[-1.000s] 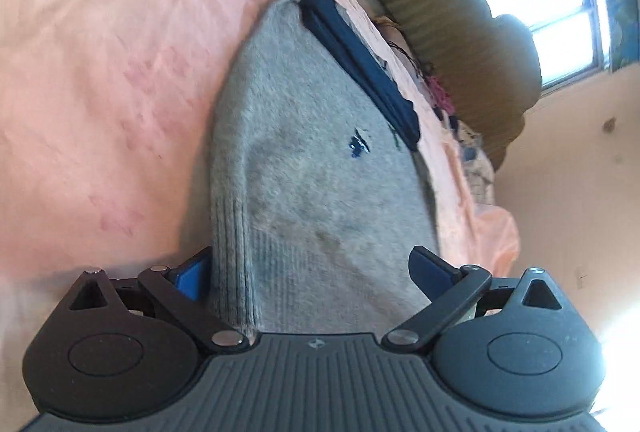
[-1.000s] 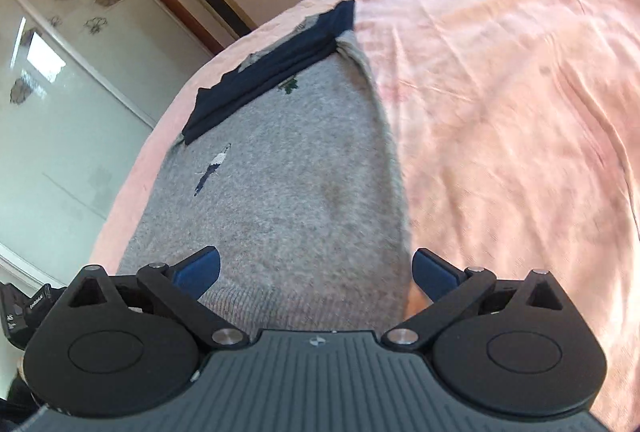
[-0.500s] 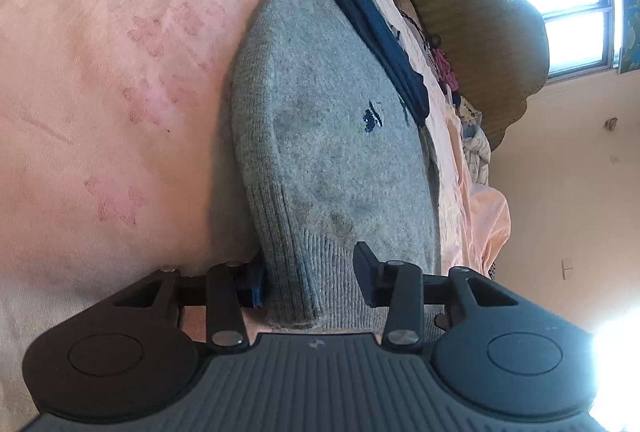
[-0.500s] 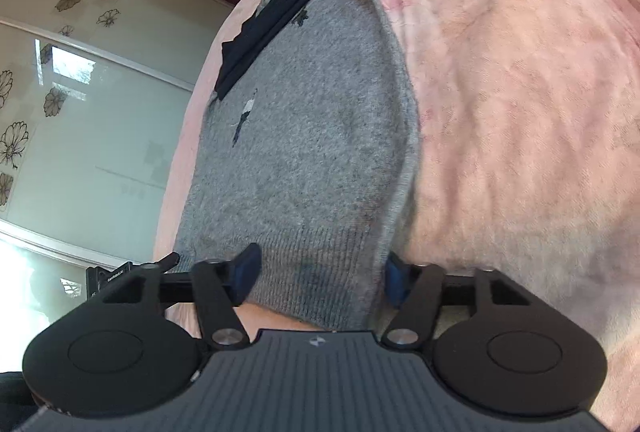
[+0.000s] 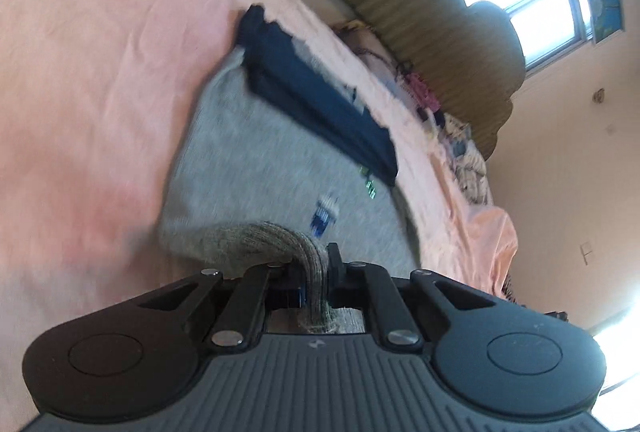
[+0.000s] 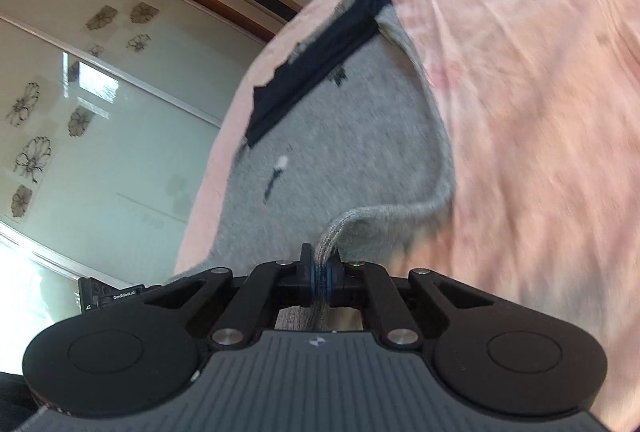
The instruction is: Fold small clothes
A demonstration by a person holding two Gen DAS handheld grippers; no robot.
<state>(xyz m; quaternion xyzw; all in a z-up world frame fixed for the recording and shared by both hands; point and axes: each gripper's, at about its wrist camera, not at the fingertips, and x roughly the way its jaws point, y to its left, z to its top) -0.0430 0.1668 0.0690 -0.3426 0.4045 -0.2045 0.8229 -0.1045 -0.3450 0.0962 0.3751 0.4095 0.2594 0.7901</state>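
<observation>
Left gripper (image 5: 314, 274) and right gripper (image 6: 320, 270) each pinch the grey sweater's (image 5: 256, 168) near hem (ribbed); its length runs away toward the far navy collar (image 5: 320, 100).

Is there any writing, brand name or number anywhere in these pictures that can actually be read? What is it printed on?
"GenRobot.AI": white print on the small black device at the left edge of the right wrist view.
"AS" or similar: below it on the same device, too small to be sure.
Small embossed logo on each gripper body: a symbol, no letters.
Embroidered marks on the gray sweater: little pictures, blurred, no words.
</observation>
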